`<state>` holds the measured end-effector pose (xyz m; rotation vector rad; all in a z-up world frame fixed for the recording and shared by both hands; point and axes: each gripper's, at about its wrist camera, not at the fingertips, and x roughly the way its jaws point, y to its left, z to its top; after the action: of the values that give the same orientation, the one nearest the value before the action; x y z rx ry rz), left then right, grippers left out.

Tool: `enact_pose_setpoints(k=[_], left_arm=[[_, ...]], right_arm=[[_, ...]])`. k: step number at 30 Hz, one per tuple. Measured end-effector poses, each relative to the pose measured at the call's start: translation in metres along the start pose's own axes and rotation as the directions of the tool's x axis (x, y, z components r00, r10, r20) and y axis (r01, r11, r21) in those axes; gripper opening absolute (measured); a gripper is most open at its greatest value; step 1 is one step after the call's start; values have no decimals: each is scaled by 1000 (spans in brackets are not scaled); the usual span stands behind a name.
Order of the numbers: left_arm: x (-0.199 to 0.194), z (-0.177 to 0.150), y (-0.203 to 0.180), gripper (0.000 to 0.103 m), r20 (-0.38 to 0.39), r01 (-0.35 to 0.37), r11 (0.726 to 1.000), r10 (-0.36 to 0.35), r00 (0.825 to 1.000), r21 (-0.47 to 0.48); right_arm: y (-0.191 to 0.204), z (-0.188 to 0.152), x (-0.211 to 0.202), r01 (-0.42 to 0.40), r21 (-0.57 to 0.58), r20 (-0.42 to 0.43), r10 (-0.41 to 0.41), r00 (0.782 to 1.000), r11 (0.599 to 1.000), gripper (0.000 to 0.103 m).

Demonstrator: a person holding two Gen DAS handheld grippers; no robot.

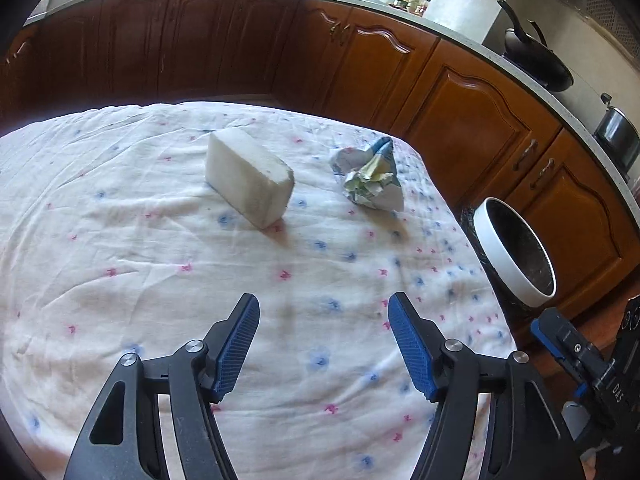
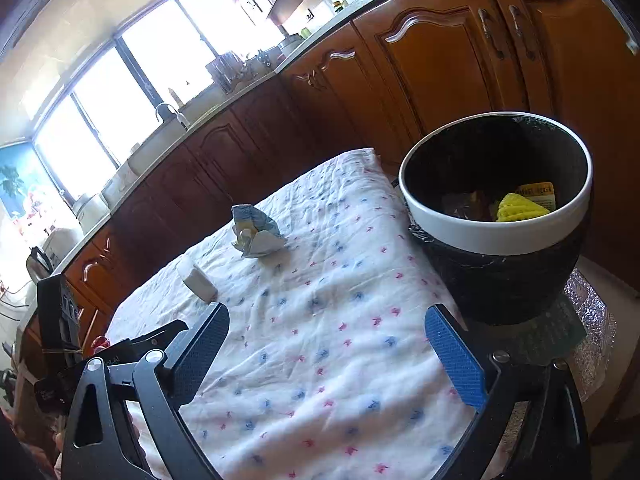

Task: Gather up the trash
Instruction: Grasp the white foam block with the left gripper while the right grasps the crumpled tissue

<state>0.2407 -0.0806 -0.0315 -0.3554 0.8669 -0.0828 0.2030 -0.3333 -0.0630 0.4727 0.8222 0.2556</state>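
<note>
Both my grippers, left (image 1: 324, 306) and right (image 2: 326, 316), hang released; I'd center the left on the crumpled wrapper (image 1: 370, 176), pinching squarely before swinging to the bin (image 2: 496, 216).

You are working in a home kitchen.

You are looking at carved wooden cabinet doors (image 1: 460, 120) running under a pale speckled countertop (image 1: 532, 80), where a black wok (image 1: 536, 60) and a steel pot (image 1: 618, 136) are sitting. Daylight is pouring through a wide window (image 2: 132, 80) above a sink with a curved faucet (image 2: 168, 112), and jars and bottles (image 1: 412, 2) are crowding the far counter. Closer to you, a table is wearing a wrinkled white cloth (image 1: 160, 260) with pink and blue flowers, and a white-rimmed trash bin (image 2: 500, 216) is standing beside it.
</note>
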Motion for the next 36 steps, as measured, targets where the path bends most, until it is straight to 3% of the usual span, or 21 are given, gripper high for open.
enact_pose_setpoints(k=[8,12,18,25,30,33,36], left_arm=[[2,17,25,72,24,-12,997,14,1000,-74],[12,27,27,72,26,-35,996,37,999,-86],[33,46,25,72,3,-70,991,71,997,-110],[57,73,15,72,0,-126,987,126,992,-98],[79,80,17,70,-8,-198,976,198,980,-94],[89,80,20,69,-20,-206,974,205,978,-96],[96,79,23,62,-26,-195,977,194,981,-87]], right_arm=[[32,7,22,2,-116,36,2,999,993,99],[45,18,41,5,-166,-5,-6,1000,986,99],[50,40,78,-48,-144,-93,35,995,988,99],[60,66,114,-85,-179,-132,62,989,980,98],[60,71,142,-114,-157,-184,85,979,981,87],[59,71,157,-122,-143,-213,90,973,982,81],[58,68,169,-138,-126,-243,105,964,982,77]])
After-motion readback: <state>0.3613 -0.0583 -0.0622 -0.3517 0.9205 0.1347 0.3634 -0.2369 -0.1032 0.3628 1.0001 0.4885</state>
